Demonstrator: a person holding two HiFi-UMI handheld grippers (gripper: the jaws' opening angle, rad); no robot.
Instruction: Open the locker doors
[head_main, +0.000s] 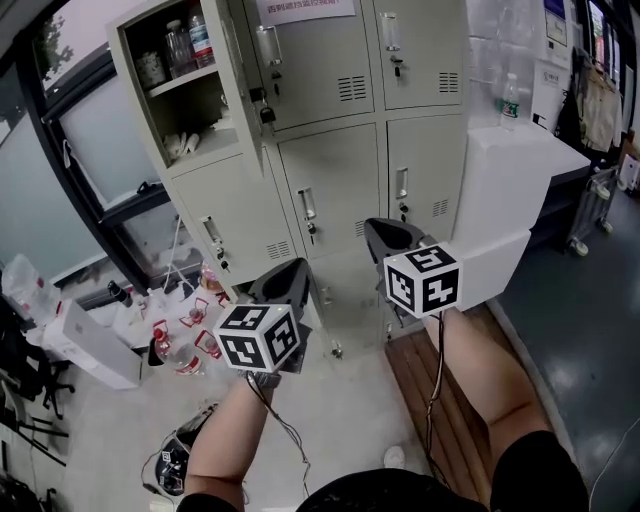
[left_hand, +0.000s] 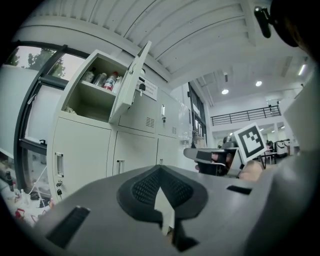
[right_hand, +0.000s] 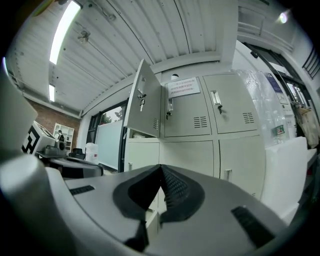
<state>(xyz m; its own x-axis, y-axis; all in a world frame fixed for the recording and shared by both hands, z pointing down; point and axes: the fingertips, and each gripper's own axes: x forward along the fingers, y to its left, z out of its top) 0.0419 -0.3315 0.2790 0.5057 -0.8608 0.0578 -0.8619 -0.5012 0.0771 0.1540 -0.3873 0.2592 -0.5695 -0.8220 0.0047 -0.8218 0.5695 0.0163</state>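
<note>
Head cam looks steeply down on lockers (head_main: 340, 180). Gripper views sit low, facing level; all 3 share open door (head_main: 243, 70).

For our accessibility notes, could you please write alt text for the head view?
The left tool and right tool, both shut and empty, point at a grey locker bank; only its top-left door is open, showing bottles on a shelf.

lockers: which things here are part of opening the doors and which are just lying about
For the job: lockers, open door, shut doors, left claw, right claw, both claws shut and empty.
Lying about: floor bottles, shelf bottles, bottle on the white box, bench.
</note>
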